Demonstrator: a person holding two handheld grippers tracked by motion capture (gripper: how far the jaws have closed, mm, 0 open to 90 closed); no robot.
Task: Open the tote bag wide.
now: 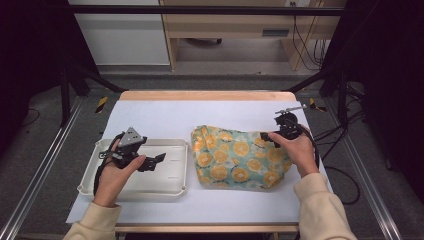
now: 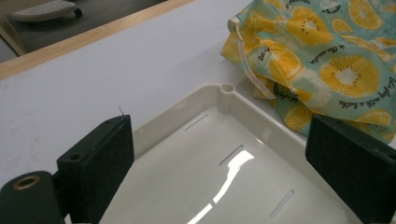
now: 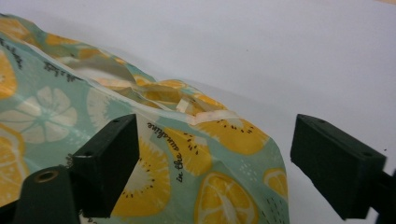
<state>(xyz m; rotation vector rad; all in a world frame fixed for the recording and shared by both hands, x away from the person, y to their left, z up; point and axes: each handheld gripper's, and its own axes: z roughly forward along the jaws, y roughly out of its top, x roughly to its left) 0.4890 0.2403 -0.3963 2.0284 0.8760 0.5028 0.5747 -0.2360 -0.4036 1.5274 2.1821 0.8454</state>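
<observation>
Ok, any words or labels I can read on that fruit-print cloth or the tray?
"in the sunshine": small script on the fruit-print cloth, right gripper view; only "in the" is sure.
Other script lines on the cloth, left gripper view: too small to read.
White tray: no text.

A fabric bag printed with yellow citrus slices on pale teal was found lying crumpled and flattened on the white table cover, right of centre. Its cream drawstring tape was seen at the gathered edge. Just beside its left edge an empty cream tray was placed flat.
</observation>
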